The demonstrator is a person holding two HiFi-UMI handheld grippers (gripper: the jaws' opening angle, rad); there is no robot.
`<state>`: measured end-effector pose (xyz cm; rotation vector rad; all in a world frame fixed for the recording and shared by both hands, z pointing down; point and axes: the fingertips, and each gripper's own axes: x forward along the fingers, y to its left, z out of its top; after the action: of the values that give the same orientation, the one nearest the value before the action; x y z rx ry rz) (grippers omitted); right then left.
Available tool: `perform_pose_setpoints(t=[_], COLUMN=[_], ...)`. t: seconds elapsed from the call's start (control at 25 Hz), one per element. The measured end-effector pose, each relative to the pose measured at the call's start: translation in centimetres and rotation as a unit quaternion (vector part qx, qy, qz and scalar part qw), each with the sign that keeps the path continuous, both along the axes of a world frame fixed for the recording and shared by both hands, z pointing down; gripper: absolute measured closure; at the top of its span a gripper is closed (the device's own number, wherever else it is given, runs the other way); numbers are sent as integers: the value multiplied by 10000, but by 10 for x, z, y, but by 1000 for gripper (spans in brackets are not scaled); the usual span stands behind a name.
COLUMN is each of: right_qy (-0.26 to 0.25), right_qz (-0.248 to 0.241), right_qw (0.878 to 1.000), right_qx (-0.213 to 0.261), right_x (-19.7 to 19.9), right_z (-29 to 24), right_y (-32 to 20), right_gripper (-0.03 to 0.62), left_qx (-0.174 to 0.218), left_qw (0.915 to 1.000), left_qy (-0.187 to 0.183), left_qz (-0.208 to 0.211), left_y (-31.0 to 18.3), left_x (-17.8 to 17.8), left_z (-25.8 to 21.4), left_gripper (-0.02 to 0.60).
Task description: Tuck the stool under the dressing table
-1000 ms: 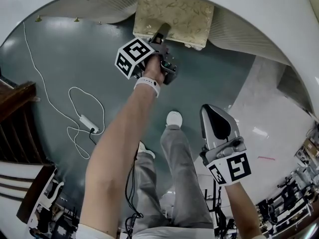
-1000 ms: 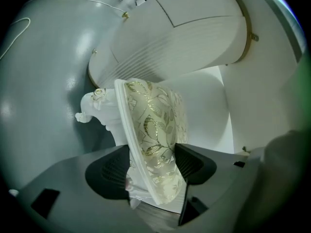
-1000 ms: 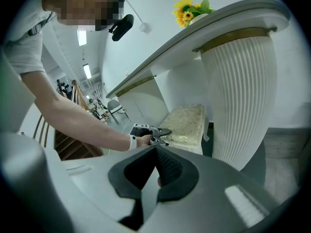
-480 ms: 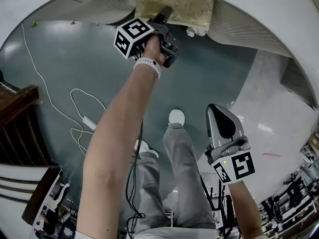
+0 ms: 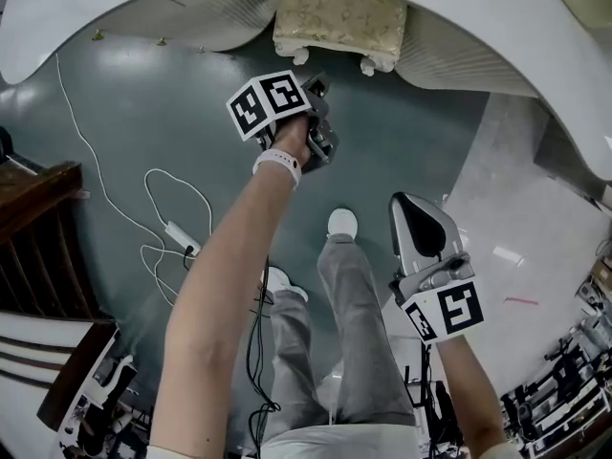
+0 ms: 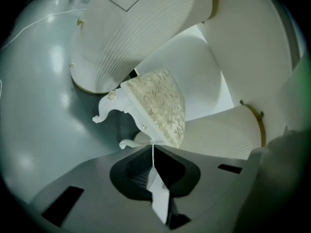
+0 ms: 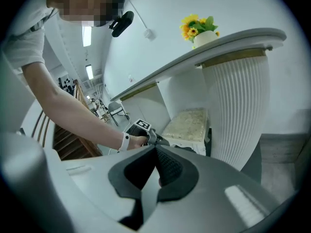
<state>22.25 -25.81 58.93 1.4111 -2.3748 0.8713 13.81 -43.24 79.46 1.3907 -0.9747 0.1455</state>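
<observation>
The stool [image 5: 339,19], with a cream patterned cushion and white curled legs, stands between the two ribbed pedestals of the white dressing table [image 5: 191,17]. My left gripper [image 5: 319,88] hovers over the teal floor just in front of the stool, apart from it, shut with nothing in it. In the left gripper view the stool [image 6: 158,108] lies straight beyond the closed left gripper [image 6: 153,148]. My right gripper [image 5: 409,207] hangs lower right, well back from the stool. It is shut and empty. In the right gripper view, the stool [image 7: 187,124] shows under the tabletop [image 7: 218,45] past that gripper [image 7: 156,152].
A white cable with a power adapter [image 5: 178,232] lies on the teal floor at the left. Dark wooden furniture [image 5: 38,218] stands at the far left. My legs and shoes [image 5: 339,224] are below the grippers. Yellow flowers [image 7: 197,27] sit on the tabletop.
My left gripper has come off the stool's front edge and drawn back toward me, its marker cube rolled. The right gripper has barely shifted.
</observation>
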Motion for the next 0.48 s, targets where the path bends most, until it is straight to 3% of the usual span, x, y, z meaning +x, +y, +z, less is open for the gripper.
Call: perform_pose_setpoints(t=[0.28, 0.48], right_qy=[20, -147], right_qz=[52, 53], right_qw=[9998, 9999], right_qx=[175, 38], right_x=[-32, -48], right_z=[-37, -62], right_y=[24, 54], right_gripper=[585, 585], left_qx=[382, 874], left_qw=[9948, 9776], left_qy=[-721, -1381], left_qz=[609, 1325], left_y=[58, 101], left_x=[-58, -83], left_z=[-38, -83], left_gripper=[572, 574])
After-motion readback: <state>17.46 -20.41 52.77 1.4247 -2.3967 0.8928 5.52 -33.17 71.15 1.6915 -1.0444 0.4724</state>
